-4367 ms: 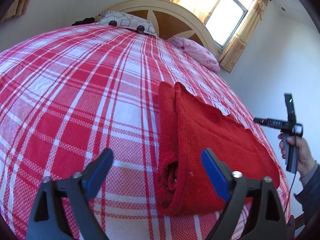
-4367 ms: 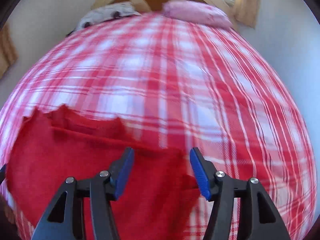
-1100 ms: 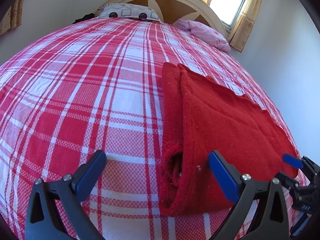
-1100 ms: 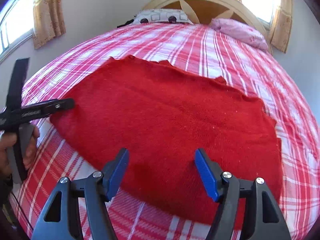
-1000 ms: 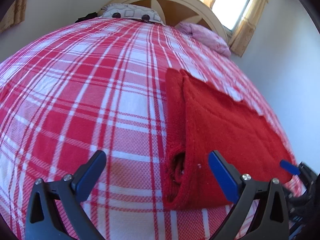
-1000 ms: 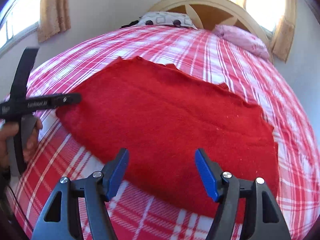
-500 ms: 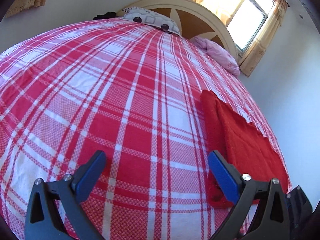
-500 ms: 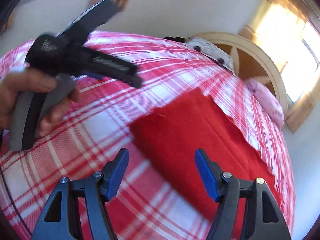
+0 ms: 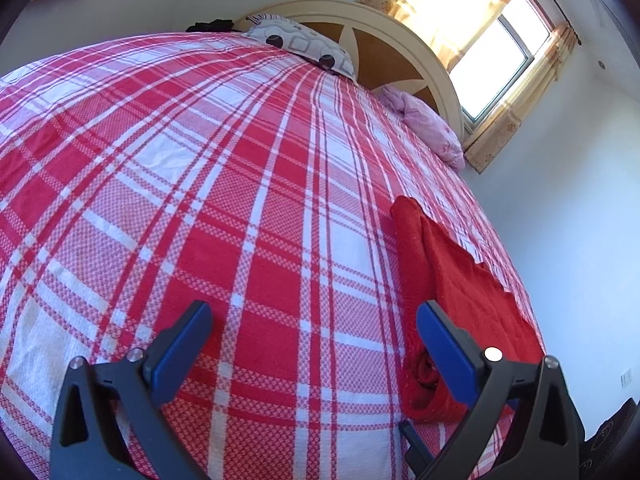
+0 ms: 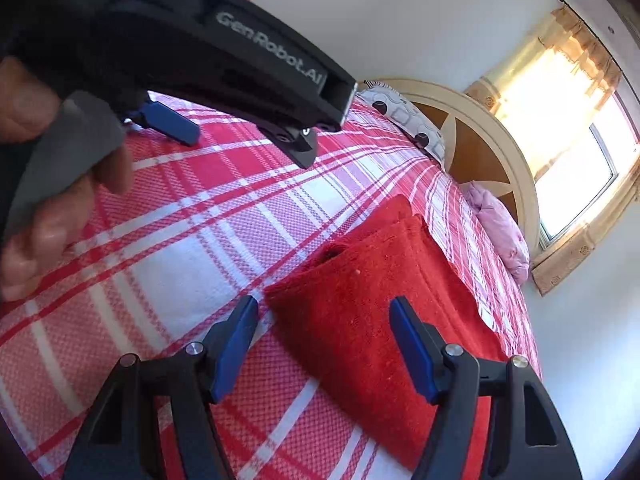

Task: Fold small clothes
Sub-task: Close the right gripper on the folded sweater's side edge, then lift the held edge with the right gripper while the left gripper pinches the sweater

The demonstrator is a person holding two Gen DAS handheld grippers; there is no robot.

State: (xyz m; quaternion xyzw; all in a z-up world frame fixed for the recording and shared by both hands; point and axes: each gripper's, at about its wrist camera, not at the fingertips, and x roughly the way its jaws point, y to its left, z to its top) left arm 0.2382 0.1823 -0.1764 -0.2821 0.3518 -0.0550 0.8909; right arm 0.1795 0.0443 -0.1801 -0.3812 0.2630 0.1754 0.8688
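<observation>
Both grippers, left (image 9: 312, 332) and right (image 10: 324, 324), are held spread, empty, above folded red sweater (image 10: 384, 304) on plaid bedspread (image 9: 200, 184).

In the left wrist view, the near end of the folded red garment (image 9: 448, 280) is hidden behind the right-hand finger of the left gripper (image 9: 312, 338). In the right wrist view, the left gripper (image 10: 224, 128) and the hand (image 10: 44, 200) holding it loom blurred at the top left, cut off by the edge and covering part of the bed (image 10: 180, 240). The garment's (image 10: 384, 304) near corner is hidden behind the right gripper (image 10: 324, 340).
</observation>
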